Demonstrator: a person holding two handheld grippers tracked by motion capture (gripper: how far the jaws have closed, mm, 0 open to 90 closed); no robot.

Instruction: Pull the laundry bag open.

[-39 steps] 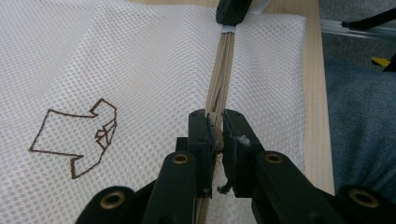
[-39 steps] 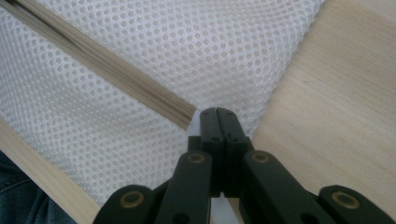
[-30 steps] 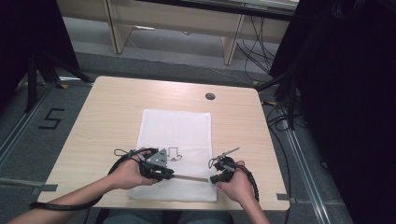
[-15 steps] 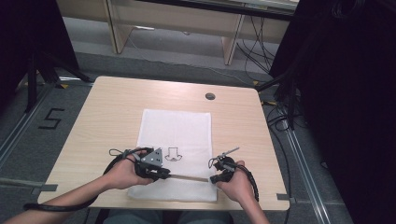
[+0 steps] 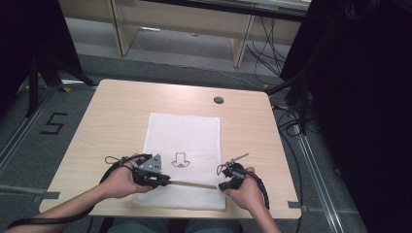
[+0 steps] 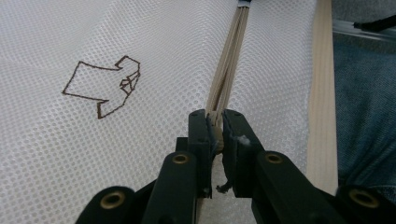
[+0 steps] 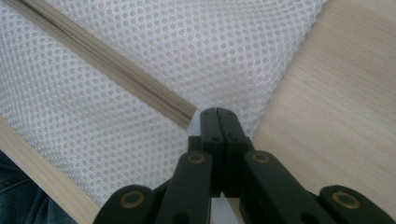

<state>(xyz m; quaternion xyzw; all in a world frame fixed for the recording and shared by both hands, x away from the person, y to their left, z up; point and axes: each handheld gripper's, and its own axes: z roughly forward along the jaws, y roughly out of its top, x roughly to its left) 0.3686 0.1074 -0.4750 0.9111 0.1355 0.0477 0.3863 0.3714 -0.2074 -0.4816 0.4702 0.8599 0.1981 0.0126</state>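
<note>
A wooden table (image 5: 121, 111) bears a dark round grommet (image 5: 218, 100).

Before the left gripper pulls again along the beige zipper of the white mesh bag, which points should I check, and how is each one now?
1. Left gripper closed on the beige zipper: ok, jaws pinch it at the slider end.
2. Right gripper holds the white mesh bag at the zipper's end: ok, jaws shut on the bag's edge.
3. Zipper straight between both grippers: ok.
4. Bag flat on the light wooden table: ok.
5. Zipper fully closed: cannot tell.
</note>
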